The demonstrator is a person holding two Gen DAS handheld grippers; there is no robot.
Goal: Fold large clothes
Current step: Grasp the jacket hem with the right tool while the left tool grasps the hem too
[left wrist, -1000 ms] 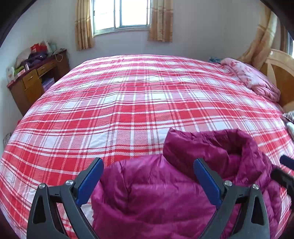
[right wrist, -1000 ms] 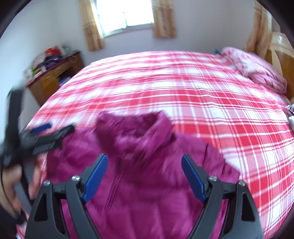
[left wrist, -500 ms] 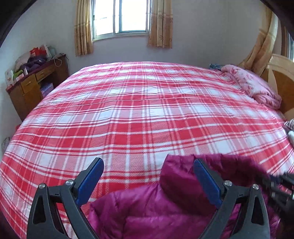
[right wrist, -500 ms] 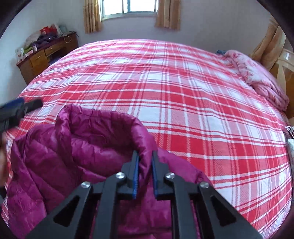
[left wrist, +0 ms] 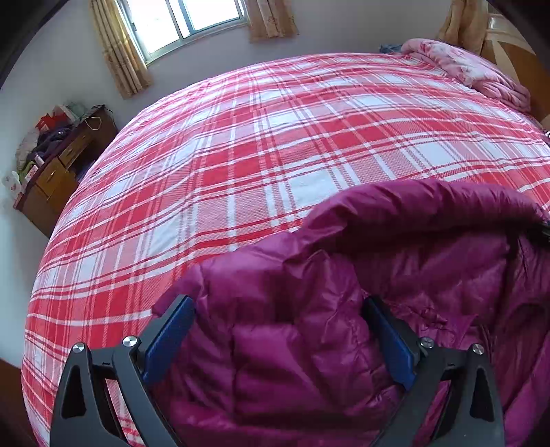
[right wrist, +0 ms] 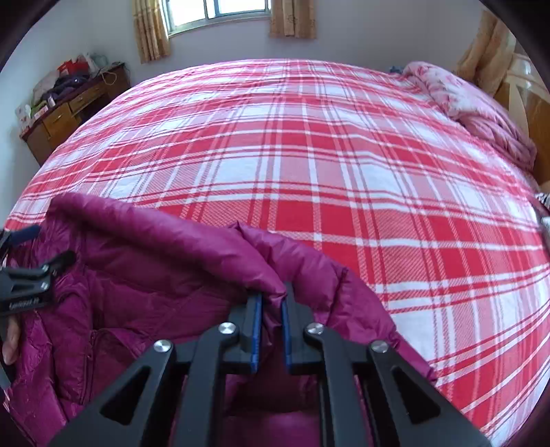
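Note:
A magenta puffer jacket lies at the near edge of the red plaid bed. Its collar stands up in a curved ridge. My left gripper is open, its blue-padded jaws wide apart on either side of the jacket's left shoulder. My right gripper is shut on the jacket, pinching a fold at the collar's right end. The left gripper also shows at the left edge of the right wrist view, over the jacket.
The bed stretches far ahead. A pink quilt is bunched at the far right by a wooden headboard. A cluttered wooden desk stands left of the bed. A curtained window is in the back wall.
My left gripper has moved forward and down over the jacket's shoulder, still open. My right gripper shut on the collar fold a half second ago and still holds it, slightly lifted.

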